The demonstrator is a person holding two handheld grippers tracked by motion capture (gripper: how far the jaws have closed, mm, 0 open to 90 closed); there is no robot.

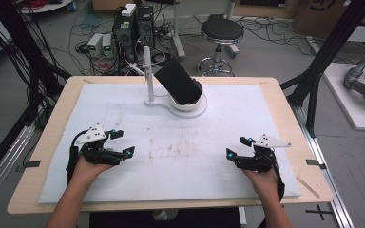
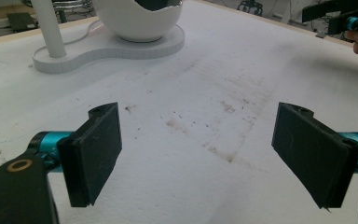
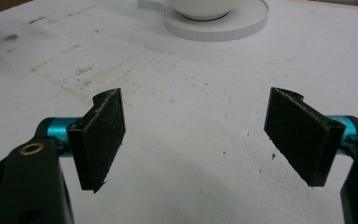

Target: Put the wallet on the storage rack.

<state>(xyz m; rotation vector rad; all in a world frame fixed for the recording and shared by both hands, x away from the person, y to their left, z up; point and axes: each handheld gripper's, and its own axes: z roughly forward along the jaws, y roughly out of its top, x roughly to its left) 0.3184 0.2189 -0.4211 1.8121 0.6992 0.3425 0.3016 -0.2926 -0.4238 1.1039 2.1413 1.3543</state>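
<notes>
the black box point(image 1: 178, 81) sits tilted in the white bowl point(image 1: 188, 104) at the far middle of the table, beside the white post point(image 1: 147, 71) on the same stand. my left gripper point(image 1: 123, 142) and right gripper point(image 1: 235, 147) rest near me on the white mat point(image 1: 123, 114), well apart from it, jaws spread wide and holding nothing. i judge this the start; next i must reach forward and line up on the box.
</notes>
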